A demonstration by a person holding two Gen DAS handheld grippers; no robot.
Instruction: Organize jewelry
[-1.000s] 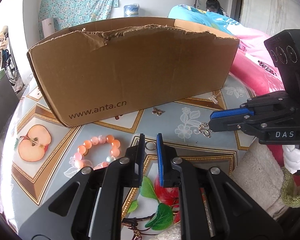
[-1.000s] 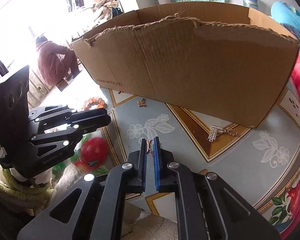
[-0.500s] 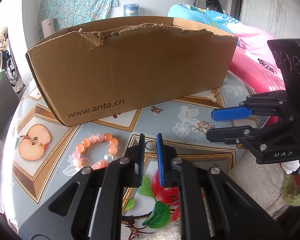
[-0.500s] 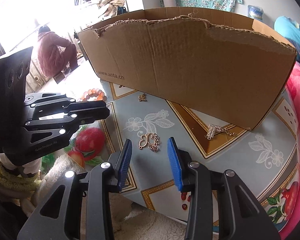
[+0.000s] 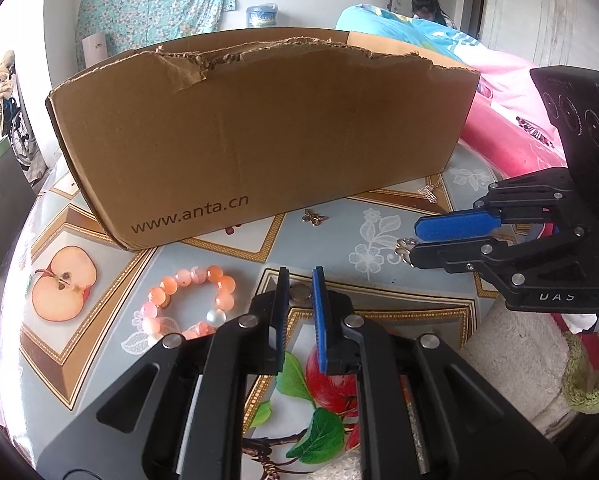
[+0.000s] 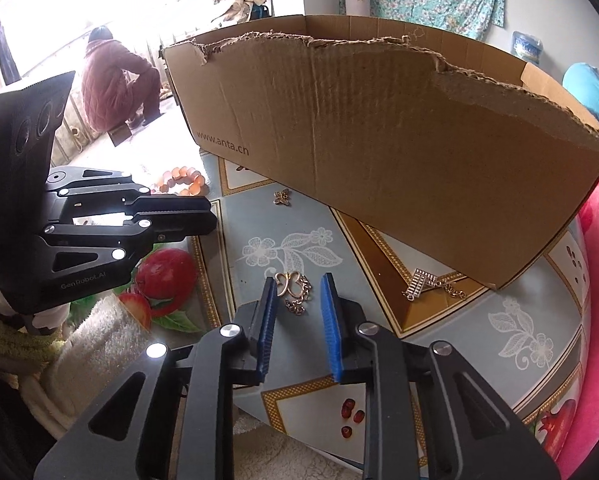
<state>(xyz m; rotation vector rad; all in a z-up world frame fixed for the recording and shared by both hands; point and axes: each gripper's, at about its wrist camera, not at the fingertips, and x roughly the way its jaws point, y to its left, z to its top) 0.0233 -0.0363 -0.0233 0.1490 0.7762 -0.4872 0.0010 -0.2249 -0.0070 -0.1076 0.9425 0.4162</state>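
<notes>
Right wrist view: right tool (image 6: pixel 297 280) closes around the butterfly pendant (image 6: pixel 289 283) (pads not yet touching), to lift it off the bench (image 6: pixel 519 320).

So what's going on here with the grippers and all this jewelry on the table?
A person is sorting jewelry lying on a patterned table in front of a torn cardboard box. The right hand-held gripper is closing around a gold butterfly pendant with chain, pads not yet pressing it. The left hand-held gripper sits nearly shut above a small ring, gripping nothing. A peach bead bracelet and two other charms lie loose.
</notes>
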